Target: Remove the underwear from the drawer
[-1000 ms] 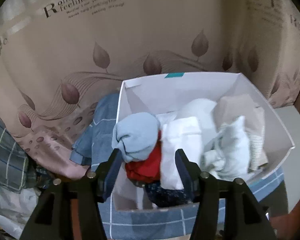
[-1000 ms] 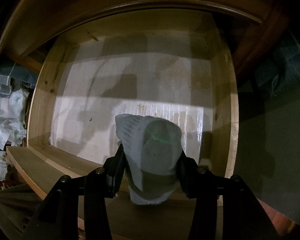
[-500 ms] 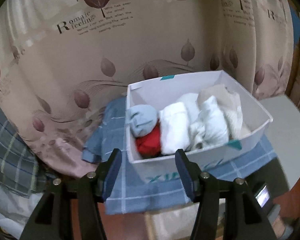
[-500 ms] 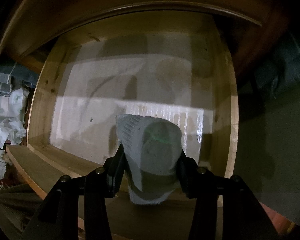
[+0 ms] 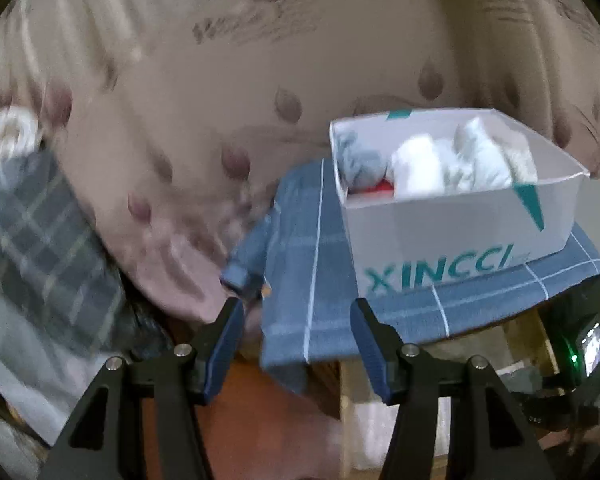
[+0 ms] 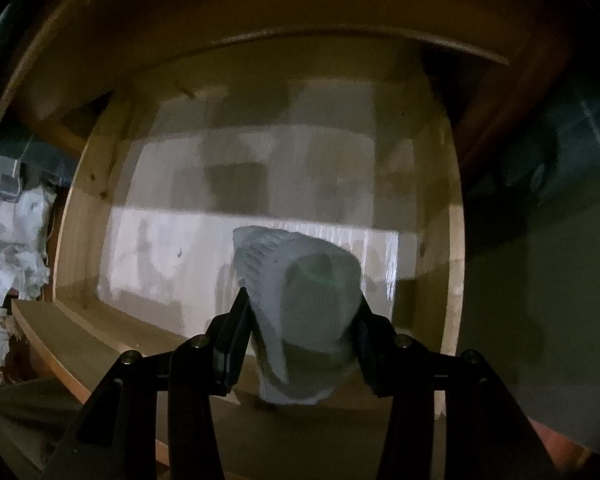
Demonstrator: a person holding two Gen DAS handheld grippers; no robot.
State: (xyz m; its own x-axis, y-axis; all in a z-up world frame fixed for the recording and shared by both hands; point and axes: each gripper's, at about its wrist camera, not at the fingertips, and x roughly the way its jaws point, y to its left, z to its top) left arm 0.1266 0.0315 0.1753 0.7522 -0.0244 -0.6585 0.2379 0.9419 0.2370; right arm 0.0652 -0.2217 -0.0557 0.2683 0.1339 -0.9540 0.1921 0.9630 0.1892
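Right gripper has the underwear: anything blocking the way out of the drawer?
Nothing visible. The right gripper is shut on the rolled underwear, above the bare drawer floor. Only the low front wall lies below it.

The left gripper (image 5: 297, 336) hangs with jaws spread, holding nothing; the right gripper (image 6: 302, 326) has its jaws clamped on a bundle.
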